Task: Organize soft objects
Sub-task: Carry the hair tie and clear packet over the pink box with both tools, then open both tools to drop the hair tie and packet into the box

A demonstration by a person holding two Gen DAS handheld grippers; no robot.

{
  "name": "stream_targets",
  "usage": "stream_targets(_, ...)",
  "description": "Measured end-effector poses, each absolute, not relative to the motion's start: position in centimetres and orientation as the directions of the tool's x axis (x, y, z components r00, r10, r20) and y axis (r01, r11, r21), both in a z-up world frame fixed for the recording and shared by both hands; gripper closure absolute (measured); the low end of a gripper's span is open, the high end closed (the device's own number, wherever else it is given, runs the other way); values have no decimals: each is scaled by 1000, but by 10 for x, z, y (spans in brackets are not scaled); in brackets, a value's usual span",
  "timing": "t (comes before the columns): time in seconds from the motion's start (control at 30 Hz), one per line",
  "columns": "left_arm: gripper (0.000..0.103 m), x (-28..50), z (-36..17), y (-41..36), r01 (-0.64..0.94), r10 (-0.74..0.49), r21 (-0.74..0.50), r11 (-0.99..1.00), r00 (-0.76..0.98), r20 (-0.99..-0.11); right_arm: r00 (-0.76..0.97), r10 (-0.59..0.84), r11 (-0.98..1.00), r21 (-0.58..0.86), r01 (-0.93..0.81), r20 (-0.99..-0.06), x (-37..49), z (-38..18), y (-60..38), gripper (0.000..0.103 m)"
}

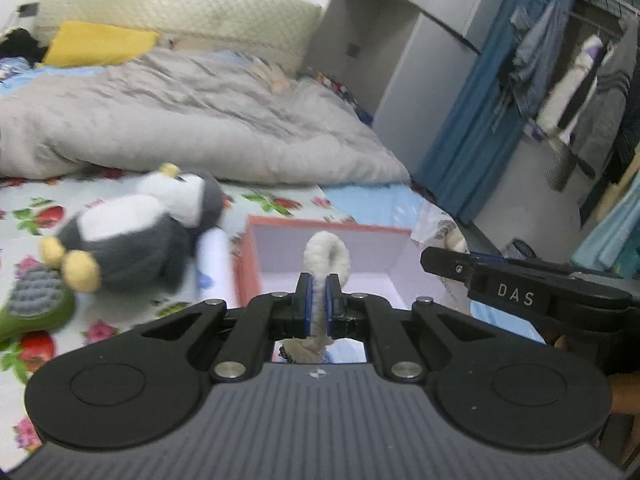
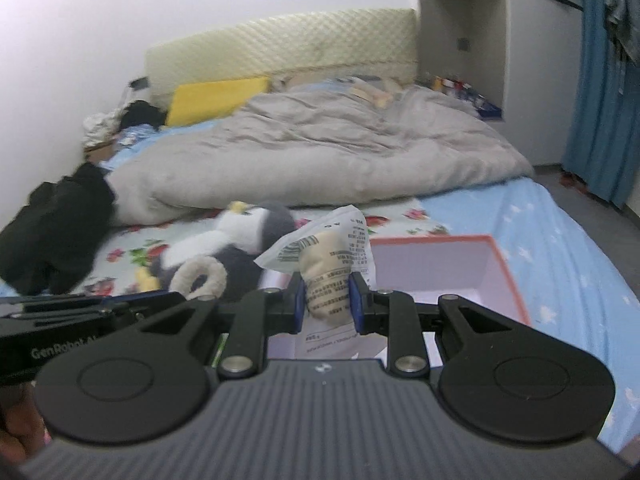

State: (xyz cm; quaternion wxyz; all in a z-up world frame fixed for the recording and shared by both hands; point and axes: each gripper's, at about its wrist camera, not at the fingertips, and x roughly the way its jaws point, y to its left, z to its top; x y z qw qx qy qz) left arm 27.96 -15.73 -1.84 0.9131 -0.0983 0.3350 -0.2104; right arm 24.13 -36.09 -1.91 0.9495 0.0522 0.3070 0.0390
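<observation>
We tilt both grippers downward over the pink box (image 1: 320,252): left gripper (image 1: 318,306) pinches a fuzzy cream loop (image 1: 326,254); right gripper (image 2: 329,300) clamps a plastic-wrapped cream plush (image 2: 326,280).

My right gripper (image 2: 327,300) is clamped on a cream soft toy (image 2: 325,276) w/ a crumpled printed paper slip (image 2: 344,232) wrapped partly round it; both blue pads (image 2: 299,300) press its sides. Just behind and to the right sits an open pink-rimmed box (image 2: 460,268), white inside, on the blue star sheet (image 2: 560,248). Left of my grip, the left gripper (image 2: 80,312) pokes in, a fuzzy cream loop (image 2: 198,278) at its tip. A grey-and-white penguin plush (image 2: 240,236) lies on the floral sheet (image 2: 132,252) behind it. Further back: rumpled grey duvet (image 2: 320,152), yellow pillow (image 2: 216,98), black clothes (image 2: 56,224) at left, blue curtain (image 2: 600,100) at right.
</observation>
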Motion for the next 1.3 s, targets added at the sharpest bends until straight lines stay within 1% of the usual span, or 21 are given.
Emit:
stream_targets(0.13, 95, 303, -43, -193, 343, -472, -323, 882, 631, -616, 772, 63, 993, 120, 17, -632, 254, -41, -393, 76)
stream_targets(0.33, 95, 339, -91, -230, 353, -475, -325, 877, 540, -695, 701, 35, 989, 127, 79, -712, 272, -84, -427, 75)
stream_targets(0.57, 95, 369, -137, -252, 352, -457, -319, 880, 445, -770, 608, 43, 978, 158, 137, -792, 287, -135, -448, 74)
stream_targets(0.7, 95, 374, -152, -254, 350, -453, -321, 880, 415, -789, 572, 65, 974, 177, 143, -818, 290, -155, -449, 71)
stream_targets(0.77, 94, 376, -154, -255, 349, -451, -320, 881, 409, -793, 566, 77, 971, 191, 145, -821, 288, -158, -449, 69)
stream_targets(0.83, 94, 376, -154, -256, 352, -436, -302, 886, 410, -801, 572, 86, 967, 205, 148, -816, 288, -157, -449, 61)
stream_targets(0.87, 93, 376, -153, -256, 355, -434, -298, 886, 409, -803, 572, 93, 965, 214, 149, -815, 289, -156, -451, 60)
stream_targets(0.93, 80, 374, -148, -254, 357, -438, -301, 884, 411, -800, 571, 96, 964, 219, 152, -816, 289, -154, -452, 56)
stream_targets(0.97, 68, 374, -145, -253, 355, -434, -297, 887, 416, -800, 573, 98, 964, 222, 149, -814, 289, -152, -452, 56)
stream_targets(1.1, 66, 362, -123, -250, 366, -419, -266, 892, 446, -791, 613, 102, 957, 245, 153, -784, 282, -135, -457, 56)
stream_targets(1.2, 63, 349, -100, -247, 380, -427, -258, 888, 476, -769, 649, 95, 958, 246, 146, -754, 272, -113, -457, 56)
stream_targets(1.3, 63, 331, -73, -244, 394, -434, -246, 886, 515, -739, 689, 94, 960, 249, 128, -719, 258, -87, -455, 56)
